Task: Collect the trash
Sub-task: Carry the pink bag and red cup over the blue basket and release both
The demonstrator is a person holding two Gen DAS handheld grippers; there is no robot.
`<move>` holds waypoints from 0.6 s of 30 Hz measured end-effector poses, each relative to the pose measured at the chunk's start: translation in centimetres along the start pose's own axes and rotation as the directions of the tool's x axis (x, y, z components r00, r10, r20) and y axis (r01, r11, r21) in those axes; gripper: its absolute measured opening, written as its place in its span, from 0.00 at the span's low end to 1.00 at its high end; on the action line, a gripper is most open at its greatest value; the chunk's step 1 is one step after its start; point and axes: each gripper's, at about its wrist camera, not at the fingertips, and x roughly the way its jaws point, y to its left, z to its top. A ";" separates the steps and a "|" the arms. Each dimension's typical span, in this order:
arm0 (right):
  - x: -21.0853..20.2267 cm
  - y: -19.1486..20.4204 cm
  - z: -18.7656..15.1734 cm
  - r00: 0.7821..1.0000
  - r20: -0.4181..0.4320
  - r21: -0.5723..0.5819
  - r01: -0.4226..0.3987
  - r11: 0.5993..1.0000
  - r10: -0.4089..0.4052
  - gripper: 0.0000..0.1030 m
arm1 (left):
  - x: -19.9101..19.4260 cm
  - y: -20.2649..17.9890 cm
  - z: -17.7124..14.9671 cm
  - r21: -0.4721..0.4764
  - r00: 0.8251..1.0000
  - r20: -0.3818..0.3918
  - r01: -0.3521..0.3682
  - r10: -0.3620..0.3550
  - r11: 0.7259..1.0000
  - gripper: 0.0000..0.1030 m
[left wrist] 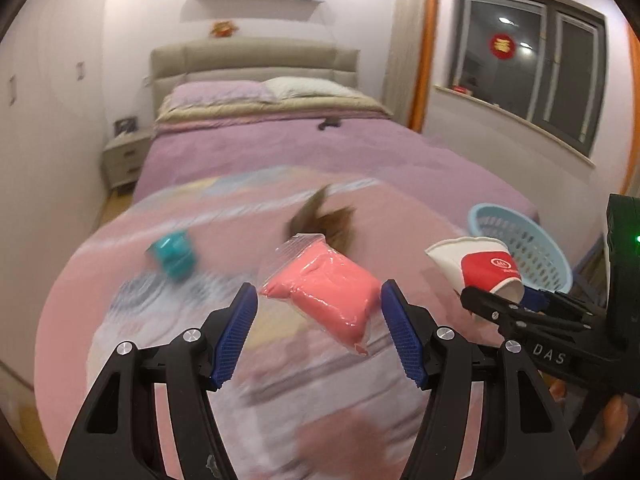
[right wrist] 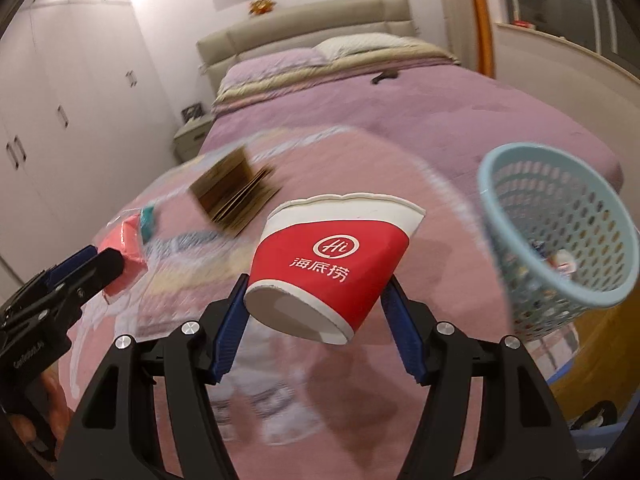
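Right hand-held gripper (right wrist: 316, 300) clamps a tilted red cup (right wrist: 332, 264) near the basket (right wrist: 560, 240); left hand-held gripper (left wrist: 318, 308), jaws apart, flanks a pink pouch (left wrist: 324, 284) (contact unclear) over the bed (left wrist: 280, 152).
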 end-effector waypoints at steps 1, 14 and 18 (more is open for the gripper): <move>-0.4 -0.7 0.4 1.000 0.013 0.006 0.008 1.000 -0.008 0.60 | 0.3 -1.0 0.8 0.018 1.000 0.006 0.012 -0.012 1.000 0.61; -5.9 -11.3 6.0 0.968 0.184 0.104 0.151 0.983 -0.168 0.60 | 5.7 -13.0 7.3 0.142 0.982 0.005 0.188 -0.191 0.972 0.61; -6.3 -14.6 6.9 0.958 0.195 0.155 0.184 0.971 -0.213 0.60 | 8.4 -16.5 8.6 0.155 0.966 -0.038 0.260 -0.257 0.953 0.61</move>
